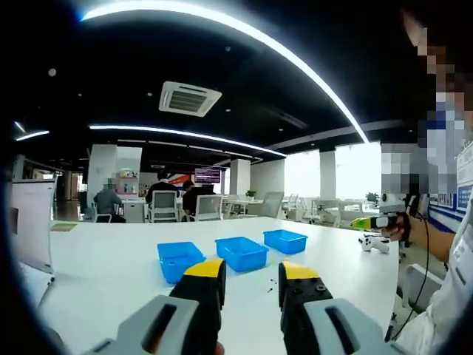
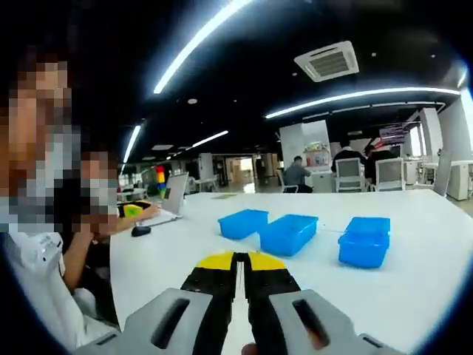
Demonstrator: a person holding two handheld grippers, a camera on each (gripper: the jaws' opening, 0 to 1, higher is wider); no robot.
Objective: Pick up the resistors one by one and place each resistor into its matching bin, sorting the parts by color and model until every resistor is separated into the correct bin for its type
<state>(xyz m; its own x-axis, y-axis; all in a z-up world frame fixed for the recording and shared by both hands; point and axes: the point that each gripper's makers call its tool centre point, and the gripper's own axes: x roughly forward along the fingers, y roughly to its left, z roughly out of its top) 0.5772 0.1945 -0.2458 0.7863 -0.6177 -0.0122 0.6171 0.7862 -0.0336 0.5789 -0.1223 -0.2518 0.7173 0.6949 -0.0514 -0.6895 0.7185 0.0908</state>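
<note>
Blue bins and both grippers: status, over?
Left gripper open, empty. Right gripper shut, nothing visibly held. Three blue bins on white table; small parts loose nearby. Path clear.

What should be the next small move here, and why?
Probably lower the left gripper toward the small dark specks on the white table, likely resistors. Its jaws stand open and hold nothing, and the specks lie just ahead, in front of the three blue bins. The right gripper has its jaws closed together with nothing visible between them, so it looks less ready.
</note>
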